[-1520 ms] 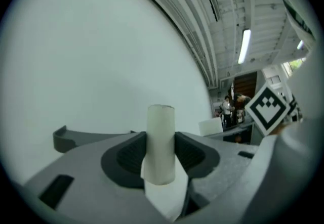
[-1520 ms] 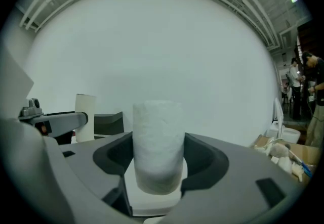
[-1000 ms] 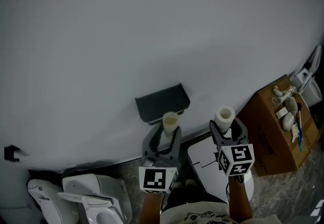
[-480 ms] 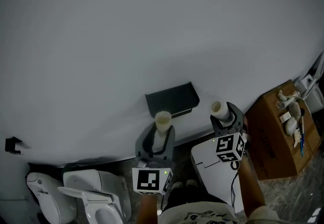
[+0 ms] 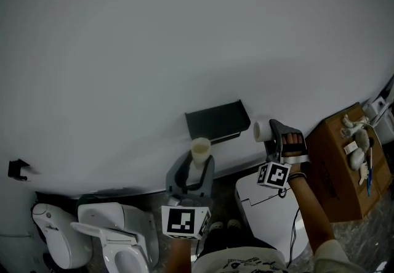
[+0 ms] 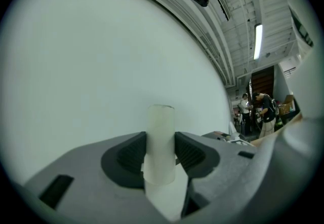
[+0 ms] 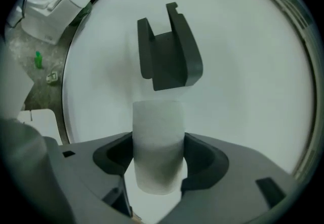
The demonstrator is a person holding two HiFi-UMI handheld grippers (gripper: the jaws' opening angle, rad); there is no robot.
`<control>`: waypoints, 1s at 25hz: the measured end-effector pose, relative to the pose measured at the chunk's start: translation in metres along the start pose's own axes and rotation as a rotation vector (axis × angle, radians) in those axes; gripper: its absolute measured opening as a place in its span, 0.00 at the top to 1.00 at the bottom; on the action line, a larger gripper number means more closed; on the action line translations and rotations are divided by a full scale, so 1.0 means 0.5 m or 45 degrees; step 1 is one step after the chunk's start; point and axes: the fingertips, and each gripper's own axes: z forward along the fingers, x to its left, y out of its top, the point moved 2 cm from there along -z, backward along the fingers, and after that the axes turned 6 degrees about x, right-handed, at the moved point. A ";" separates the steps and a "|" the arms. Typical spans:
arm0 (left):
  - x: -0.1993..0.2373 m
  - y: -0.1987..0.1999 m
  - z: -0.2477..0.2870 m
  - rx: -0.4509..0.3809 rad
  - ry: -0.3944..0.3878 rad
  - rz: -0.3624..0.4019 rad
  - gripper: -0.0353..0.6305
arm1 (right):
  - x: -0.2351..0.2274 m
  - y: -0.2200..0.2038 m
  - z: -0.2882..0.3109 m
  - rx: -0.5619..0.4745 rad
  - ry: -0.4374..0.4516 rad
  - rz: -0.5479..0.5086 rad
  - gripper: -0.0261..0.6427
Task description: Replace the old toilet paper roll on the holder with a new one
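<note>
A black toilet-paper holder (image 5: 217,121) is fixed to the white wall; in the right gripper view the holder (image 7: 167,53) shows empty, straight ahead of the jaws. My left gripper (image 5: 198,158) is shut on a thin, pale old roll (image 5: 200,148) that stands upright just below and left of the holder. The same old roll (image 6: 161,142) shows pinched in my left gripper (image 6: 161,154). My right gripper (image 5: 271,133) is shut on a thicker white new roll (image 5: 261,131), lying sideways just right of the holder. That new roll (image 7: 157,152) fills my right gripper (image 7: 157,160).
White toilets (image 5: 111,241) stand on the floor at lower left. A white cistern-like unit (image 5: 265,207) is below the right gripper. A brown cardboard box (image 5: 338,167) with small items stands at right. A small black bracket (image 5: 17,169) is on the wall at far left.
My right gripper has rolled about a quarter turn, so the new roll went from upright to sideways, and it has come closer to the holder. The left gripper with the old roll has drifted left of the holder.
</note>
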 end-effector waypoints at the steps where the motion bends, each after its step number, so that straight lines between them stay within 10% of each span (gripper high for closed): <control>1: 0.000 -0.001 -0.001 0.001 0.003 0.001 0.68 | 0.005 0.004 0.004 -0.004 -0.006 -0.045 0.51; 25: 0.085 -0.011 -0.066 0.012 0.170 -0.049 0.68 | 0.038 0.156 -0.003 -0.164 -0.071 -0.117 0.51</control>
